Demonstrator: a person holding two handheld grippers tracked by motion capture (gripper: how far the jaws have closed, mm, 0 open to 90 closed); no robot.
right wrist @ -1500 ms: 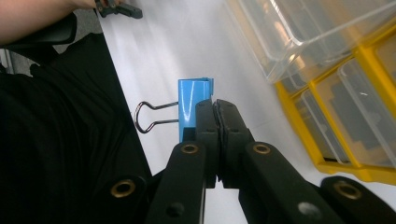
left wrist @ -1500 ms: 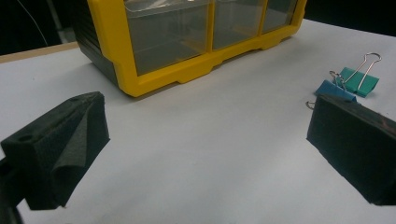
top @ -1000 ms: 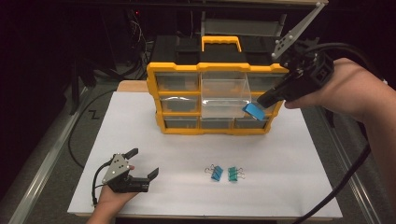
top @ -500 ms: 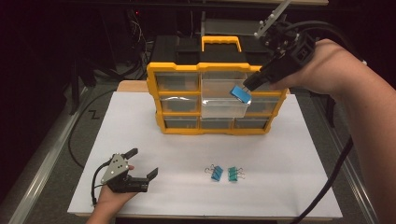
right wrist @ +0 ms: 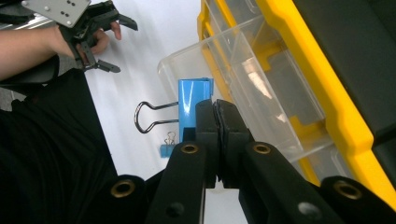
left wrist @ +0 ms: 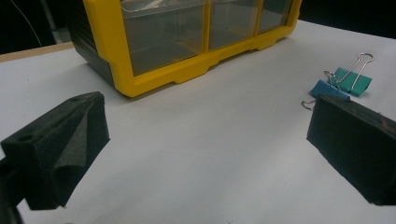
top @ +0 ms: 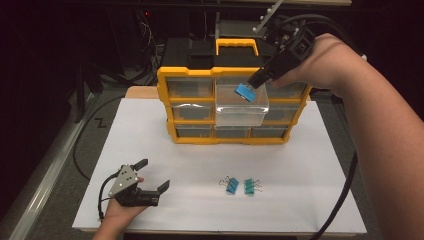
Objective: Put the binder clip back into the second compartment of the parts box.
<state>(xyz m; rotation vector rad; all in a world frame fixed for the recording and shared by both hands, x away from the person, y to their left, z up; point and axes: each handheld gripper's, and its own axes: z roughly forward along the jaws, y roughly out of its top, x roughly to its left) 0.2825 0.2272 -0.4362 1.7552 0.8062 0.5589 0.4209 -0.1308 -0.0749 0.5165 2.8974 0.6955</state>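
The right gripper (top: 257, 80) has its two black jaws pressed together on a bright blue metal binder clip (top: 245, 91), whose wire handles stick out sideways in the right gripper view (right wrist: 154, 116). The clip hangs over the clear plastic drawer (top: 241, 112) that is pulled out from the middle of the yellow-framed organiser cabinet (top: 165, 107); whether it touches the drawer's rim is hard to tell, since the jaws hide that edge. The cabinet stands at the far side of a white sheet (top: 310, 165) covering the table.

The left gripper (top: 152, 177) rests low on the sheet near its front left corner, jaws spread wide with nothing between them. Two more binder clips, one blue (top: 231, 184) and one teal (top: 249, 187), lie side by side on the sheet, well apart from both grippers.
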